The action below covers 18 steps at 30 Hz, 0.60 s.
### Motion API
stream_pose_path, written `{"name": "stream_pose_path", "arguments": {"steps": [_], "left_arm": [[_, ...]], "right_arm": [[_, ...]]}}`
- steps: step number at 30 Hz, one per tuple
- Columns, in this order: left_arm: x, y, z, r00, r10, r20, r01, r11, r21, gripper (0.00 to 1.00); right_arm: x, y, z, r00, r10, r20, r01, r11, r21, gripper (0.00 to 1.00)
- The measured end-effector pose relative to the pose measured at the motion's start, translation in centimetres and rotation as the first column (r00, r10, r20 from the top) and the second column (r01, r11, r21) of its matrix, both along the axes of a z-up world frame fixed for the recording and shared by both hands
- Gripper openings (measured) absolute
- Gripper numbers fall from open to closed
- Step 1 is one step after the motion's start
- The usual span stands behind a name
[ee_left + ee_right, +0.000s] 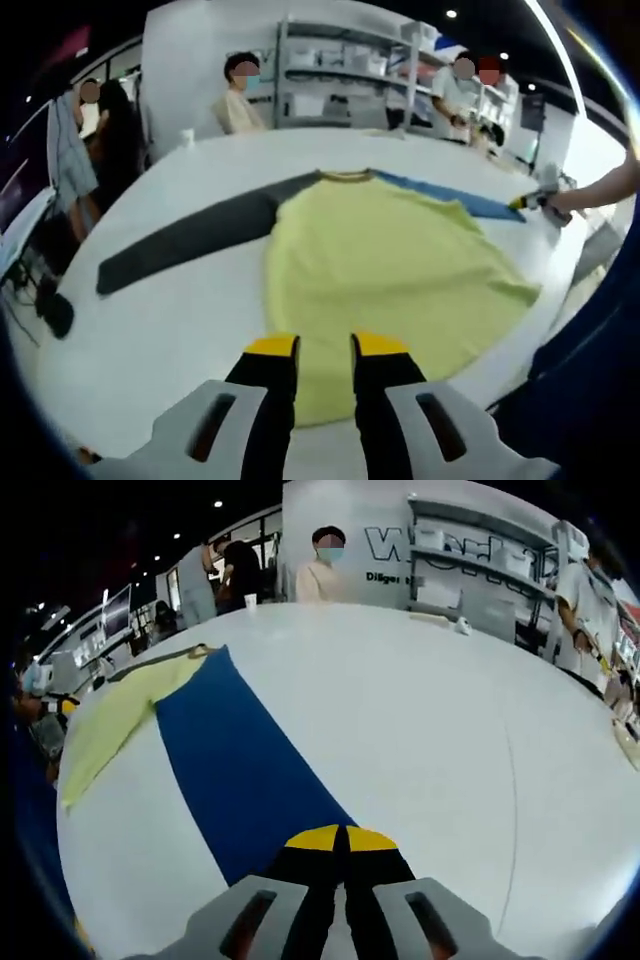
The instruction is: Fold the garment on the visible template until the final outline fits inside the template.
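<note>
Shirt: yellow body, dark grey sleeve, blue sleeve; spread flat on white table, collar far, hem near, sleeves stretched left and right. Left gripper: low over hem, jaws slightly apart, holding nothing. Right gripper: jaws pressed together at blue cuff; grip on cloth unclear.
</note>
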<state>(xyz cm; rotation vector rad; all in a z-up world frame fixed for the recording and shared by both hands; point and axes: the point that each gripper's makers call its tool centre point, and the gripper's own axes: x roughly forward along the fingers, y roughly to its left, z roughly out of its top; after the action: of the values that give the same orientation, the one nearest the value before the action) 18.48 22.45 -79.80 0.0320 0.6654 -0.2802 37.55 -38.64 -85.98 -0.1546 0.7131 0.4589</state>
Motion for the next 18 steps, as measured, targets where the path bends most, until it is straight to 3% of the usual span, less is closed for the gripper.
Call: {"name": "stream_pose_path", "arguments": {"steps": [8, 10, 12, 14, 18], "left_arm": [[0.1, 0.3, -0.3, 1.000, 0.001, 0.000, -0.001, 1.000, -0.005, 0.17], [0.1, 0.3, -0.3, 1.000, -0.004, 0.000, 0.004, 1.000, -0.005, 0.18], [0.1, 0.2, -0.3, 1.000, -0.007, 0.000, 0.007, 1.000, -0.007, 0.18], [0.1, 0.5, -0.5, 1.000, -0.018, 0.000, 0.018, 1.000, -0.012, 0.18], [0.1, 0.8, -0.7, 1.000, -0.015, -0.003, 0.015, 0.999, -0.031, 0.20]], "right_arm": [[1.5, -0.4, -0.1, 0.999, -0.035, 0.000, 0.035, 0.999, 0.003, 0.00], [1.3, -0.4, -0.1, 0.999, -0.048, -0.017, 0.047, 0.999, -0.015, 0.00], [0.9, -0.3, 0.4, 0.999, -0.039, 0.003, 0.039, 0.997, -0.065, 0.00], [0.1, 1.8, 2.7, 0.999, -0.019, 0.047, 0.018, 1.000, 0.009, 0.00], [-2.6, 5.1, 4.0, 0.999, 0.029, 0.046, -0.031, 0.998, 0.060, 0.00]]}}
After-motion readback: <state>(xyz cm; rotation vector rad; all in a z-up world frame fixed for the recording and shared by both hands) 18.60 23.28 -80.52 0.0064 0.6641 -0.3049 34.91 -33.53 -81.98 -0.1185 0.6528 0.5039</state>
